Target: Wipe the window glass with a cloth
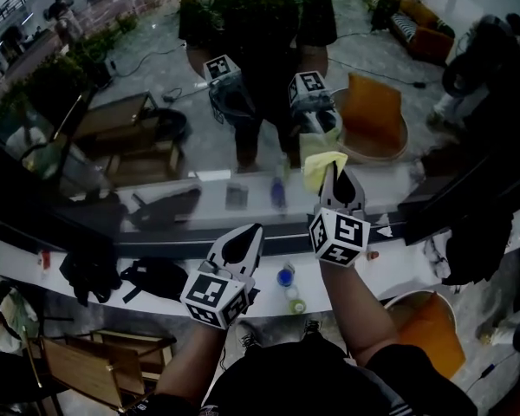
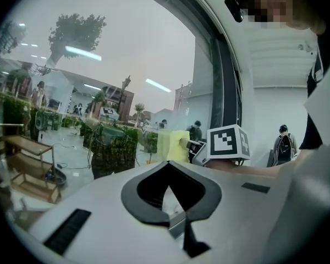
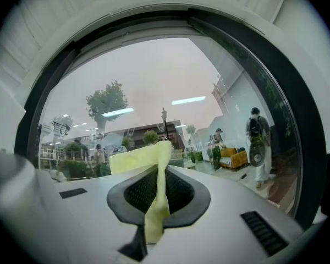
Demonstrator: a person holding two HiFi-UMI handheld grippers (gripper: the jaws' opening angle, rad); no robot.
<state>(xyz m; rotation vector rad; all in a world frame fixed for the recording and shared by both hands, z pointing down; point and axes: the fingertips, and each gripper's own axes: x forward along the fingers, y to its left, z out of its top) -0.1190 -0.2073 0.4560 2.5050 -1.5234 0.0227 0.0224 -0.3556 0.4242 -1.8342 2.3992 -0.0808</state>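
Cloth [image 3: 153, 199], yellow, sits against the window glass [image 1: 243, 102], pinched by a thin fold in the clenched right tongs [image 1: 334, 176]. A hard stroke might tug it free. The left tongs [image 2: 170, 166] are clenched on nothing, lower down.

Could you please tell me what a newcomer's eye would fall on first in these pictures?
The pale yellow cloth stands out, pinched in the right hand-held gripper and raised towards the large reflective window glass. Lower and to the left, the left hand-held gripper is shut with nothing in it. The glass mirrors both grippers.
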